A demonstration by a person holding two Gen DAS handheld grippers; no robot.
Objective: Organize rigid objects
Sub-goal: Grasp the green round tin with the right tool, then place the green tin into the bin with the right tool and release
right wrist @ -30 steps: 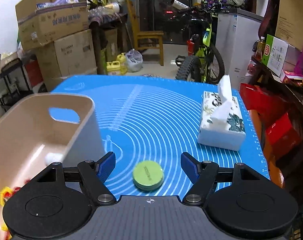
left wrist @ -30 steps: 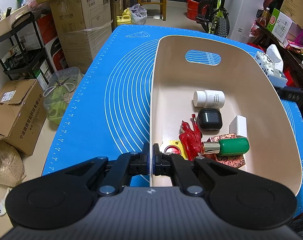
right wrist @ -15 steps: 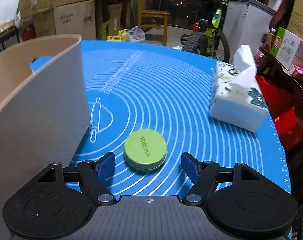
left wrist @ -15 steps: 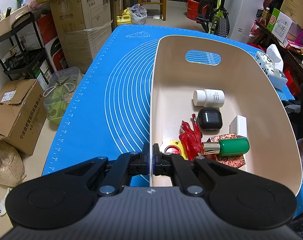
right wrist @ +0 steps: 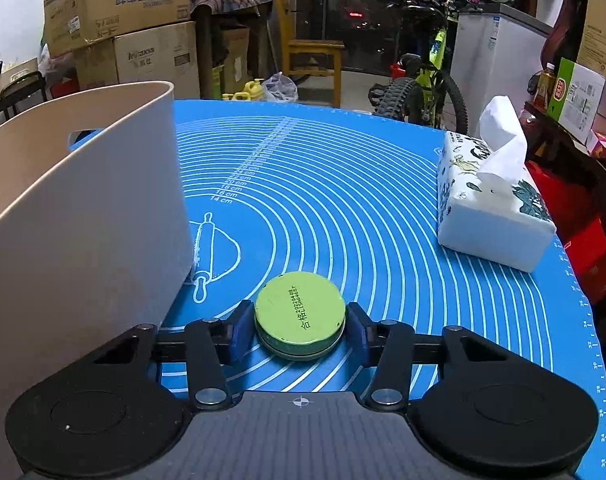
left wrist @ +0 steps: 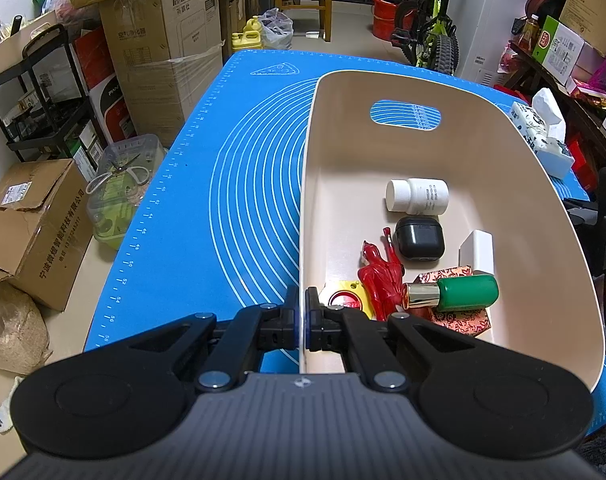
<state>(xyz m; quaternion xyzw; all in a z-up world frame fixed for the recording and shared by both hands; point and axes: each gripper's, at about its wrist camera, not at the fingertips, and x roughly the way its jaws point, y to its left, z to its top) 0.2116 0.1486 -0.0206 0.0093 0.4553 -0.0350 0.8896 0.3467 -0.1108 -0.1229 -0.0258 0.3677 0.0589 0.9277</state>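
My left gripper (left wrist: pixel 301 316) is shut on the near left rim of the beige bin (left wrist: pixel 309 184). In the bin lie a white pill bottle (left wrist: pixel 417 196), a black earbud case (left wrist: pixel 419 238), a red figure (left wrist: pixel 379 280), a green and gold tube (left wrist: pixel 451 293), a white block (left wrist: pixel 478 252) and a yellow and red piece (left wrist: pixel 345 298). My right gripper (right wrist: pixel 300 330) is shut on a flat round green tin (right wrist: pixel 300 314) that sits on the blue mat (right wrist: pixel 343 200), just right of the bin's outer wall (right wrist: pixel 83 220).
A tissue pack (right wrist: pixel 491 216) stands on the mat at the right, and it also shows in the left wrist view (left wrist: pixel 543 136). Cardboard boxes (left wrist: pixel 159 48), a clear tub (left wrist: pixel 119 192) and a shelf rack lie off the table's left edge. A bicycle (right wrist: pixel 423 88) stands behind.
My right gripper came down and forward around the green tin and closed on it. The left gripper kept its hold on the bin rim.
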